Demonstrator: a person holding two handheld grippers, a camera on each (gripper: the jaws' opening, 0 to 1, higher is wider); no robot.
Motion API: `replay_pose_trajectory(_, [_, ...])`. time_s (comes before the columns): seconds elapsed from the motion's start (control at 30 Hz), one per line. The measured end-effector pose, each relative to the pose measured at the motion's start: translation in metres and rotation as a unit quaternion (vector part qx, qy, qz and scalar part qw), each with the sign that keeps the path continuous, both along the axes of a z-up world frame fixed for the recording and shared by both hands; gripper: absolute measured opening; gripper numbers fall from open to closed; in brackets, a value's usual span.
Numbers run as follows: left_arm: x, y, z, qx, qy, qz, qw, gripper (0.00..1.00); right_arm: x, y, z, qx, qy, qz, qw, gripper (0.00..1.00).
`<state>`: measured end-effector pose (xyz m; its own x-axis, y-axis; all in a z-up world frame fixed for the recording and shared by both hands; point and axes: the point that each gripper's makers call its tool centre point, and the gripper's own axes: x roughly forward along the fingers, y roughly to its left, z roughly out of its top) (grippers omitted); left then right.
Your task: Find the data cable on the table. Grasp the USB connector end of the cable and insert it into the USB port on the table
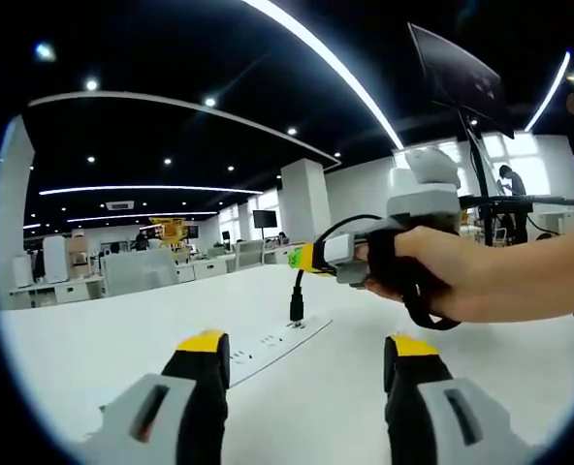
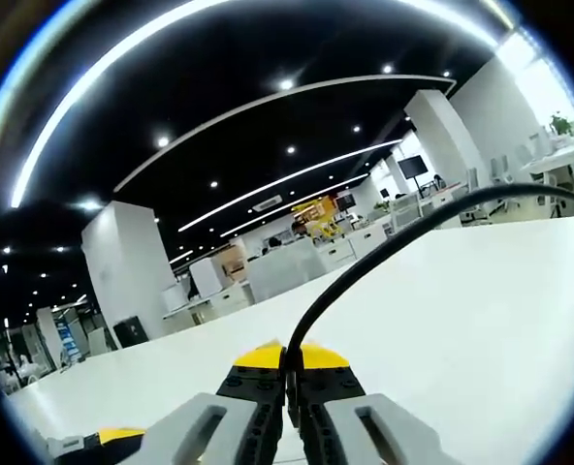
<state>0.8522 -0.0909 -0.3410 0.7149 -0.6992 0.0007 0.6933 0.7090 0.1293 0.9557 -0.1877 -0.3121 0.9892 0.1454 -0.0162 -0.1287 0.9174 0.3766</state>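
**Left gripper view**
- Left gripper [image 1: 306, 349]: bottom of frame; grey jaws with yellow tips, set wide apart, nothing between them.
- Table [image 1: 122, 349]: white, across the lower half.
- Strip [image 1: 268, 356]: white, flat on the table, just beyond the jaws, running diagonally toward centre; sockets too small to tell apart.
- Connector [image 1: 296, 306]: black, hanging upright at centre frame, lower end at the strip's far end; touching or just above, cannot tell.
- Right gripper [image 1: 302, 258]: entering from the right at mid-frame; yellow tips pinched on the cable just above the connector.
- Cable [image 1: 340, 225]: black, looping up and back over the right gripper's body.
- Hand [image 1: 442, 271]: right of centre, wrapped round the right gripper's handle; forearm running out to the right edge, thin band at the wrist.
- Monitor [image 1: 459, 76]: dark, on a stand, upper right.
- Pillar [image 1: 306, 199]: white, far, centre.
- Desks [image 1: 142, 271]: far, left of centre.
- Person [image 1: 508, 184]: far right, standing.
- Lights [image 1: 316, 53]: long strips and spots on a dark ceiling.

**Right gripper view**
- Right gripper: bottom centre; jaws closed tight on the cable.
- Cable: rising from between the yellow tips, arcing to the upper right over the white table.
- Pillar, desks and lights far behind.
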Motion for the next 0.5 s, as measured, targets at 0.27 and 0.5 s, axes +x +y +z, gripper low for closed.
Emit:
replay_pose_trajectory(0.27, [-0.0011, 0.0015, 0.0, -0.001, 0.001, 0.001, 1.0, 0.64, -0.0005, 0.0015, -0.0005, -0.002, 0.002, 0.003, 1.0, 0.05])
replay_pose_trajectory(0.5, [0.0001, 0.0017, -0.0002, -0.001, 0.001, 0.002, 1.0, 0.64, 0.0024, 0.0013, -0.0011, -0.004, 0.009, 0.009, 0.9999, 0.05])
